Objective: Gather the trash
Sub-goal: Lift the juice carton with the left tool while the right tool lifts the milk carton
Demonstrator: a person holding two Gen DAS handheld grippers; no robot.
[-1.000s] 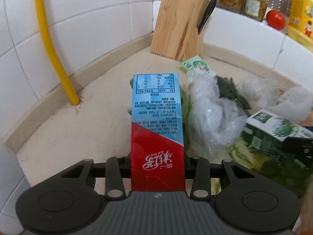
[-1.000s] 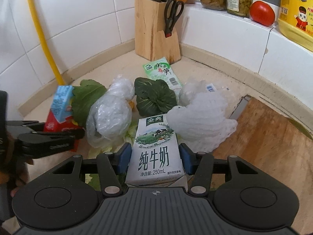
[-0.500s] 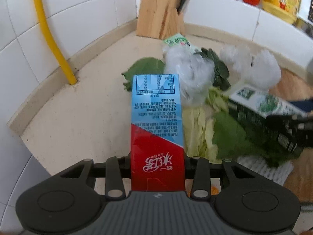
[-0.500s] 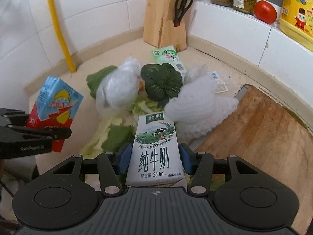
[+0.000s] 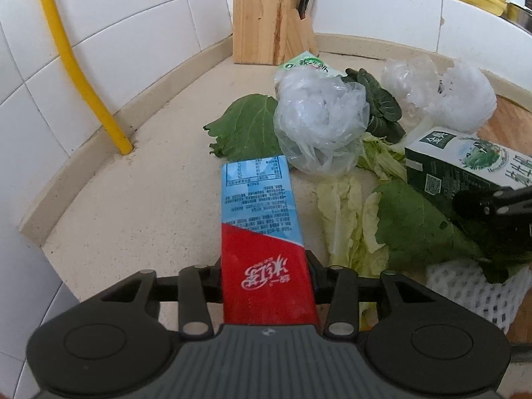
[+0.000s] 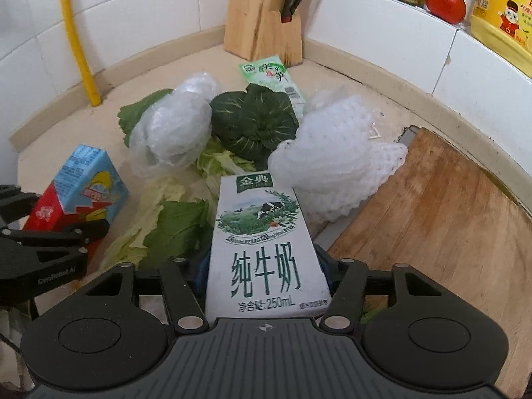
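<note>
My left gripper (image 5: 264, 271) is shut on a red and blue drink carton (image 5: 262, 229), held above the counter; the carton also shows in the right wrist view (image 6: 74, 189). My right gripper (image 6: 264, 266) is shut on a white and green milk carton (image 6: 264, 239), also seen at the right of the left wrist view (image 5: 465, 163). On the counter lie a crumpled clear plastic bag (image 5: 319, 119), white foam netting (image 6: 332, 163), a green snack wrapper (image 6: 269, 74) and vegetable leaves (image 6: 252, 123).
A wooden knife block (image 6: 262, 16) with scissors stands in the tiled corner. A yellow pipe (image 5: 76, 63) runs down the left wall. A wooden cutting board (image 6: 442, 219) lies at the right. A tomato (image 6: 445, 3), jars and an oil bottle sit on the ledge.
Both grippers have pulled back and up from the pile with their cartons still held. The counter's front left edge has come into view.
</note>
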